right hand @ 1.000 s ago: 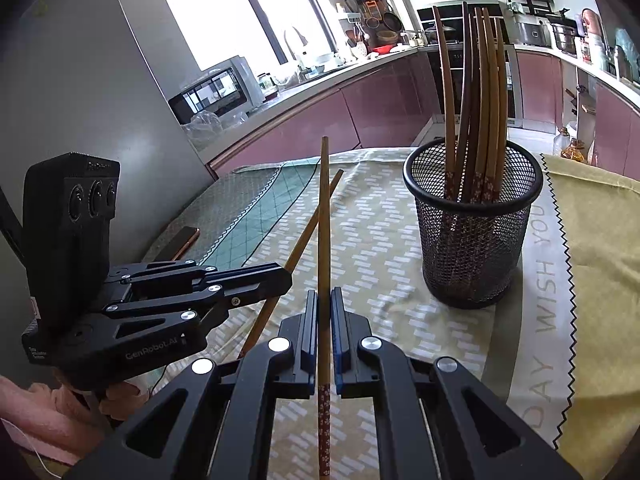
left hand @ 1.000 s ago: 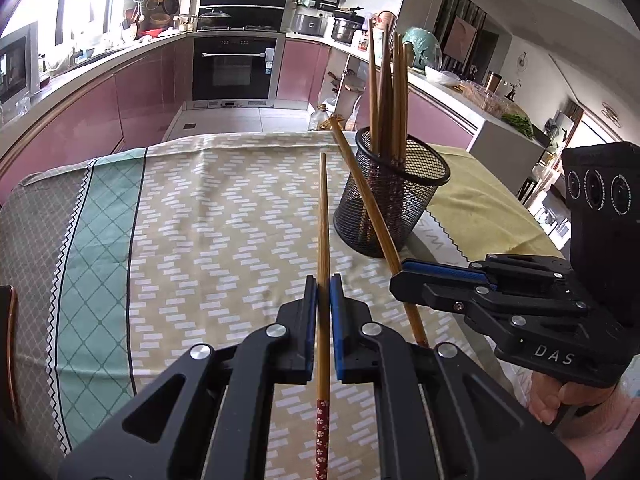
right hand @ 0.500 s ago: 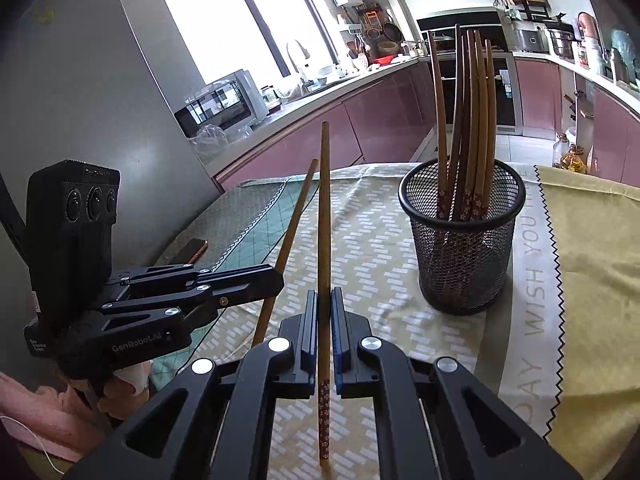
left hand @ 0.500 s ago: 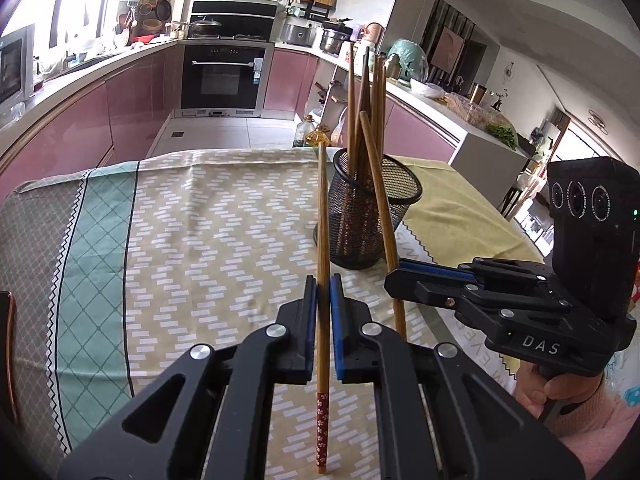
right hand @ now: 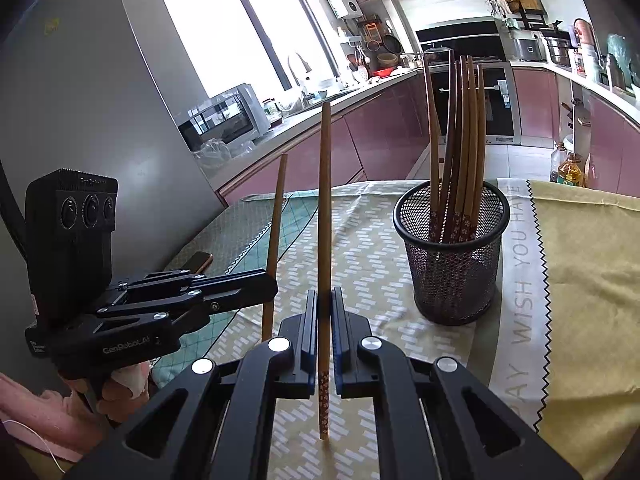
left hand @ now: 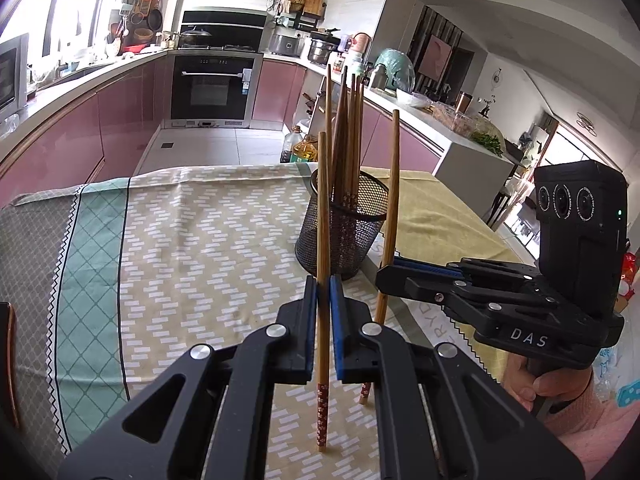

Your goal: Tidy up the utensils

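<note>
Left gripper [left hand: 323, 280]: jaws clenched on a wooden chopstick [left hand: 322, 216], held near upright, patterned end low over the tablecloth [left hand: 192, 240].
Right gripper [right hand: 323, 294]: jaws clamped on a second chopstick [right hand: 324, 208], also near upright, patterned end down.
Mesh cup [right hand: 452, 256]: black, stands upright on the cloth toward the table's far edge, several chopsticks [right hand: 456, 132] standing in it.
Relation: both held chopsticks near the cup, outside it, not touching.
Hands: one under each gripper handle, pink sleeve [left hand: 596, 432].

Both wrist views face forward, sharing the mesh cup [left hand: 343, 227]
</note>
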The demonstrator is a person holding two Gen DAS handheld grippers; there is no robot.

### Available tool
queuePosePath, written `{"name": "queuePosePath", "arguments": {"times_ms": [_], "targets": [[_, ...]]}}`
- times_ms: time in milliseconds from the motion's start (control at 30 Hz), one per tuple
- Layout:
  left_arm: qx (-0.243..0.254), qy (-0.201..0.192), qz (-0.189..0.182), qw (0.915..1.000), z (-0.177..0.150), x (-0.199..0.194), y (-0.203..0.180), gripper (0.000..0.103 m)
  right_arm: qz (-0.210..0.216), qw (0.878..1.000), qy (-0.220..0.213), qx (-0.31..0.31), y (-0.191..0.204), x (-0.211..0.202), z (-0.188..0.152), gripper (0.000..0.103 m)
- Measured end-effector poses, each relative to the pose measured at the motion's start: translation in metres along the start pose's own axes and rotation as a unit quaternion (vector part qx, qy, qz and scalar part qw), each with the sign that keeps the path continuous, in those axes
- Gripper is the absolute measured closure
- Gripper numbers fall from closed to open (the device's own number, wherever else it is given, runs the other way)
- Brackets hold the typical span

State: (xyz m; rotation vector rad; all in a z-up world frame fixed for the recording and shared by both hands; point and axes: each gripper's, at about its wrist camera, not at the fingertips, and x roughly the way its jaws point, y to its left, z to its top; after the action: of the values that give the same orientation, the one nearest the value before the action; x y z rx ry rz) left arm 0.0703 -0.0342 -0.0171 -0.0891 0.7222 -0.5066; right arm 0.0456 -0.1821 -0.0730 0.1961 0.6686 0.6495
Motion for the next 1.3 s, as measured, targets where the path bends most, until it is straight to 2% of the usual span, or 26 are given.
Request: {"name": "queuePosePath", "arguments": {"times_ms": [1300], "targets": [[0.012,-0.018,-0.022,0.9995,0.025,-0.014,-0.013,0.096,-0.007,0.999,-0.037,0.011,-0.003,-0.028,0.018,0.097]]}}
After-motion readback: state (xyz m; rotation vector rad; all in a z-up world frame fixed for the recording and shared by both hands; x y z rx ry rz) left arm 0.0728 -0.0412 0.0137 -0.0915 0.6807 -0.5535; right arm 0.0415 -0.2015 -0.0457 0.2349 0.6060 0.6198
